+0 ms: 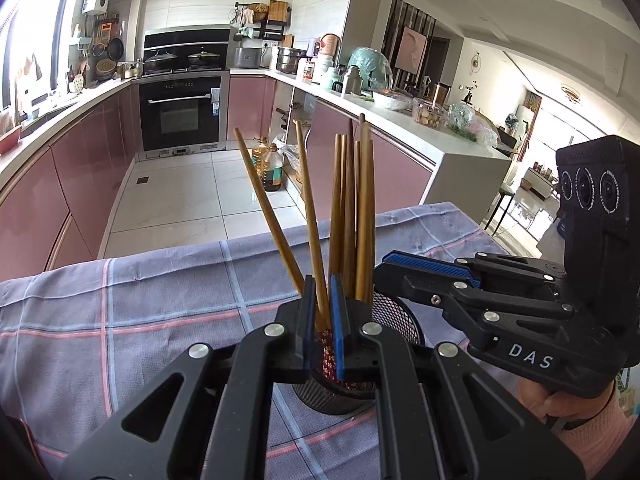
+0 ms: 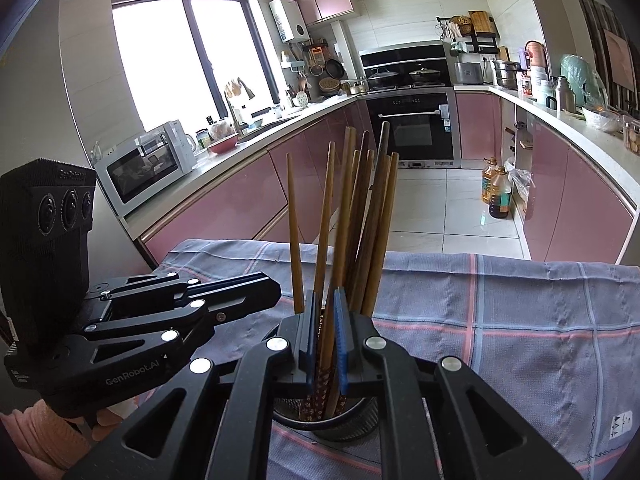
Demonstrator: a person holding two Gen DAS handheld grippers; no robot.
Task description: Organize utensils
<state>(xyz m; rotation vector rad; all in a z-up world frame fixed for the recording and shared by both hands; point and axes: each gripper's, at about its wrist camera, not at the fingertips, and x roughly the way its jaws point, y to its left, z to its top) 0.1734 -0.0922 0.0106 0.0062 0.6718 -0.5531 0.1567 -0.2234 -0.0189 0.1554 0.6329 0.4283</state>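
Several wooden chopsticks [image 1: 352, 216] stand tips-up in a black mesh holder [image 1: 400, 320] on the checked cloth. My left gripper [image 1: 322, 320] is over the holder's mouth, shut on a chopstick [image 1: 308, 208] that leans left. My right gripper [image 2: 324, 328] comes in from the other side, also over the holder [image 2: 344, 420], shut on a chopstick [image 2: 326, 220]. The right gripper shows in the left wrist view [image 1: 384, 268], and the left gripper in the right wrist view [image 2: 276, 284]. Patterned chopstick handles sit inside the holder.
The blue-grey checked cloth [image 1: 140, 320] covers the table; its far edge drops to the kitchen floor. Pink cabinets and an oven [image 1: 182, 114] stand beyond. Oil bottles [image 1: 270, 168] stand on the floor. A microwave [image 2: 142, 166] sits on the left counter.
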